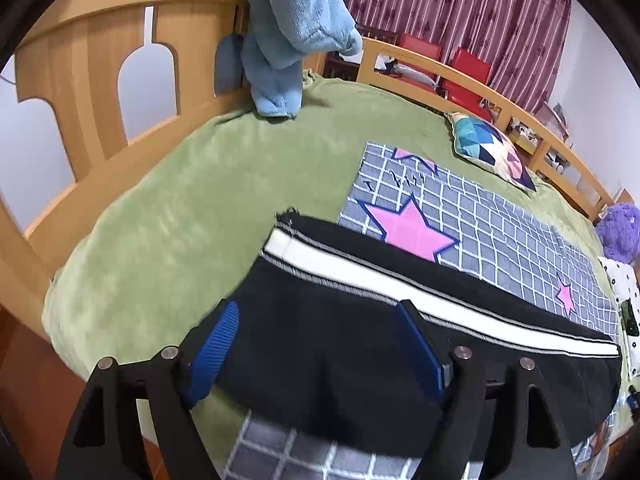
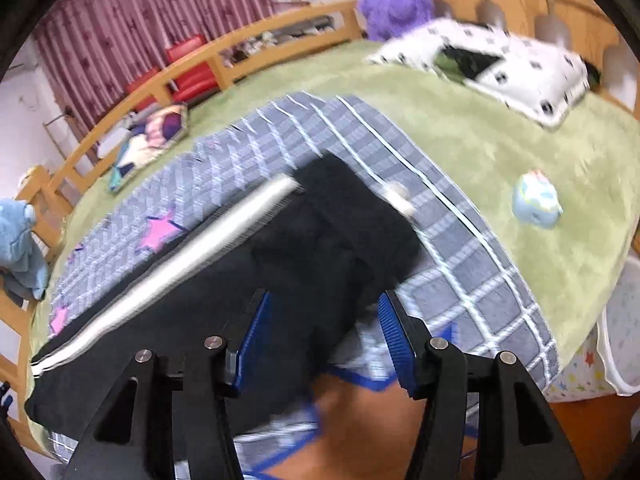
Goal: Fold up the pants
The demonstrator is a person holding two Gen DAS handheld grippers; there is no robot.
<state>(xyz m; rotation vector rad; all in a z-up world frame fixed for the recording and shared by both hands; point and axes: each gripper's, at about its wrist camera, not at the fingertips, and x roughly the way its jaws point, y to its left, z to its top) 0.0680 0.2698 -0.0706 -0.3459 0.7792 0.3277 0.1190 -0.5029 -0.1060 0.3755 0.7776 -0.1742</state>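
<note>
Room: bedroom with a striped red curtain [image 1: 448, 12] behind the far rail and red chairs [image 1: 468, 74] in front of it.
Bed: wooden frame [image 1: 100, 92] with cut-out openings, covered by a green blanket [image 1: 168, 208].
Sheet: grey checked sheet [image 1: 496, 232] with pink stars, spread flat on the blanket, reaching the near edge of the bed.
Pants: black pants [image 1: 344, 344] with a white side stripe, lying long across the sheet; one end passes the sheet edge onto the blanket in the left view, the other end bunched and blurred in the right view [image 2: 320, 248].
Towel: blue fluffy towel [image 1: 288, 28] hanging over the bed frame, lower end touching the blanket.
Pillows: white dotted pillow [image 2: 500, 64] near the headboard; colourful triangle cushion [image 1: 492, 150] beside the far rail.
Toys: purple plush [image 2: 394, 2] next to the white pillow; small pale blue toy [image 2: 536, 200] alone on the blanket, apart from the sheet.
Left gripper [image 1: 316, 348]: jaws wide apart, holding nothing, blue pads over the black cloth; touching or not, cannot tell.
Right gripper [image 2: 322, 328]: jaws apart, nothing clamped, near edge of the pants between the pads; picture blurred.
</note>
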